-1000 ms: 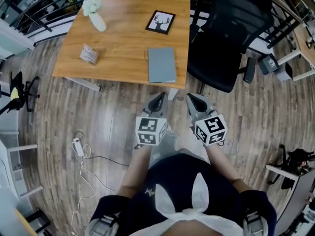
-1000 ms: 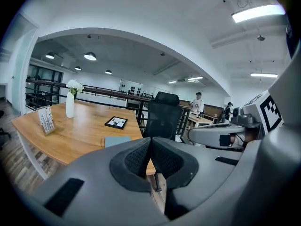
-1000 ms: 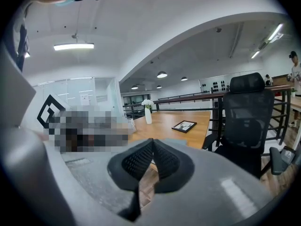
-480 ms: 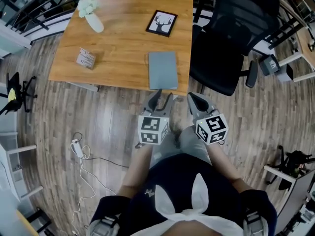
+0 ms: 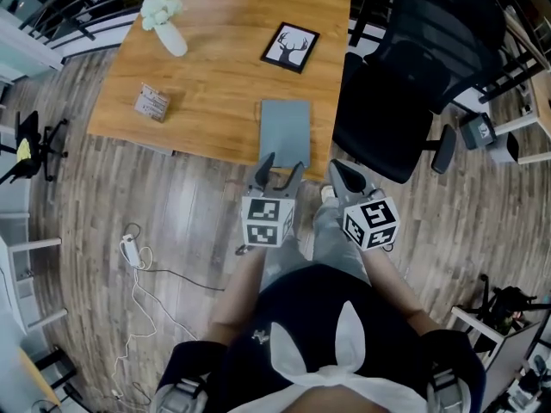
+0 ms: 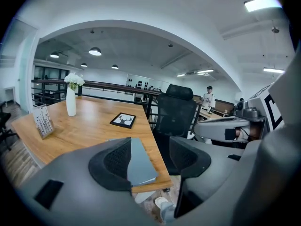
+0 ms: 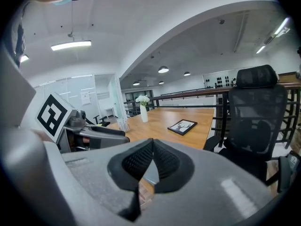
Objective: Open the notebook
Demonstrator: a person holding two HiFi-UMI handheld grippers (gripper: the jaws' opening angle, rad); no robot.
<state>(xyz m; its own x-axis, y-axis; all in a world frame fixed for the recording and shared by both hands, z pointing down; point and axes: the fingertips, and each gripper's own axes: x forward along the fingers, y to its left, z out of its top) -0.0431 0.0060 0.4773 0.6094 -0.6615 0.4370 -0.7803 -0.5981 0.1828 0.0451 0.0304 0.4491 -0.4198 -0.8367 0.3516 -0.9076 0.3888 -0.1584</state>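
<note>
Looking at a wooden table on plank flooring: flower vase far left, black office chair right. The left gripper hovers off the near edge, tipped slightly down, jaws opening and empty, closed grey notebook flat on the table just ahead; right gripper beside it, jaws pressed together.

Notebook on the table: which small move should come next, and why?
Probably bring the left tongs forward to the near edge of the closed grey notebook: they are opening, hold nothing, and it lies just ahead; the right tongs are shut.
</note>
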